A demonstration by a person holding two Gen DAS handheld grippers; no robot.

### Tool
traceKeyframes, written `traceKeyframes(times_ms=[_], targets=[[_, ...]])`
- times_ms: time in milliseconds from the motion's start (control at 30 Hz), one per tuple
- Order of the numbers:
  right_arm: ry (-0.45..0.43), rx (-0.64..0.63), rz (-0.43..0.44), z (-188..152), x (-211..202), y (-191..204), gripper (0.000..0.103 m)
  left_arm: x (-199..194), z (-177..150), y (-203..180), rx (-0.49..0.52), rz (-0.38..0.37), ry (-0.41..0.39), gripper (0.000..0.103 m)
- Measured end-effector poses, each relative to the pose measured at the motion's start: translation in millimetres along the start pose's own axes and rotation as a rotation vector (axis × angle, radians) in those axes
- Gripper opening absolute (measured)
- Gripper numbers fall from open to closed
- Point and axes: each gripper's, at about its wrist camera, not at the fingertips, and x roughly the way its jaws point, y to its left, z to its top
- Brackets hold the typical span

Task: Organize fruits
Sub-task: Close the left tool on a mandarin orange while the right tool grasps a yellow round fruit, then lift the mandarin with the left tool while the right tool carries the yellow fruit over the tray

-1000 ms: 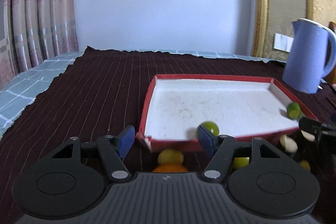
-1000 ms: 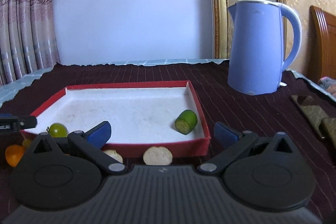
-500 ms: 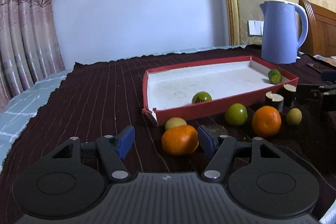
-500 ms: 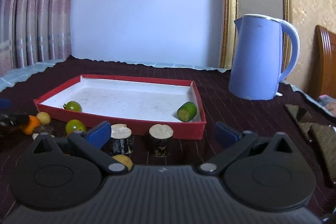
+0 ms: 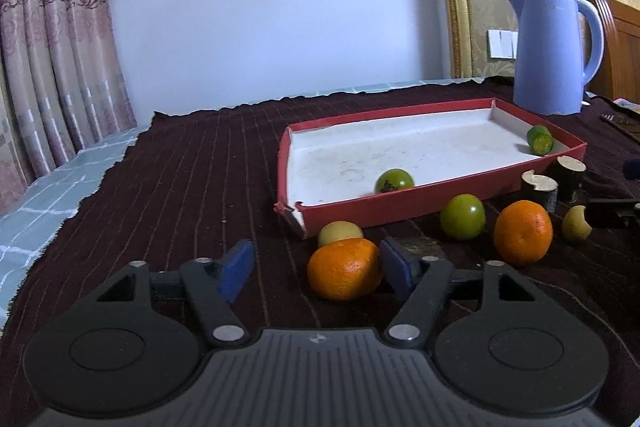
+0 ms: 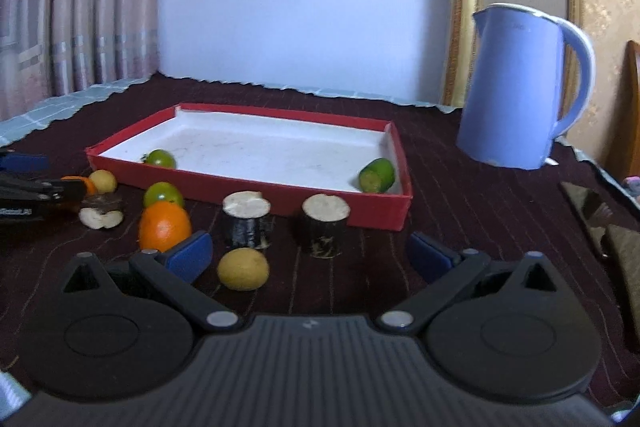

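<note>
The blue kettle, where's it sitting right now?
The blue kettle stands upright on the dark tablecloth, beyond the right far corner of the red tray, in front of the gold-framed wall; both wrist views show it at upper right.

No readable text, label, brand or number shows on anything in either view

A dark ribbed cloth (image 5: 180, 179) underlies the matt cardboard tray (image 5: 400, 207), beside a smooth plastic kettle (image 5: 552, 55).
</note>
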Motion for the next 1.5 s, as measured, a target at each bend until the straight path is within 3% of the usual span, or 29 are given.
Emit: traceKeyframes(times_ms=[133,367,433,500,633,800,1233,1500], targets=[[0.029,-0.042,0.043,0.0,1.4,7.6,0.085,-1.7,-0.9,7.0,-0.003,0.01,-0.003,0.077],[0.115,-0.072,0.14,-1.5,22.3,21.2,0.039,1.8,-1.8,2.7,0.016,0.001,0.02,0.077],[0.114,-0.064,0.142,-1.5,23.7,21.4,0.037,4.4,-1.9,-1.2,0.03,0.003,0.026,0.076],[0.111,-0.054,0.137,-1.1,23.2,19.4,0.028,7.8,-1.8,-3.0,0.038,0.01,0.035,0.076],[0.104,-0.029,0.144,-1.3,23.2,14.5,0.028,14.4,1.7,4.4,-0.016,-0.027,0.074,0.073],[0.098,-0.037,0.143,-2.4,24.6,15.2,0.028,23.7,2.8,9.6,-0.084,-0.109,0.132,0.041],[0.082,-0.028,0.131,-2.2,19.6,15.4,0.028,8.3,8.9,10.5,-0.108,-0.095,0.089,0.041],[0.013,0.003,0.094,10.1,5.1,15.3,0.028,0.5,24.4,-7.9,-0.088,-0.115,0.05,0.041]])
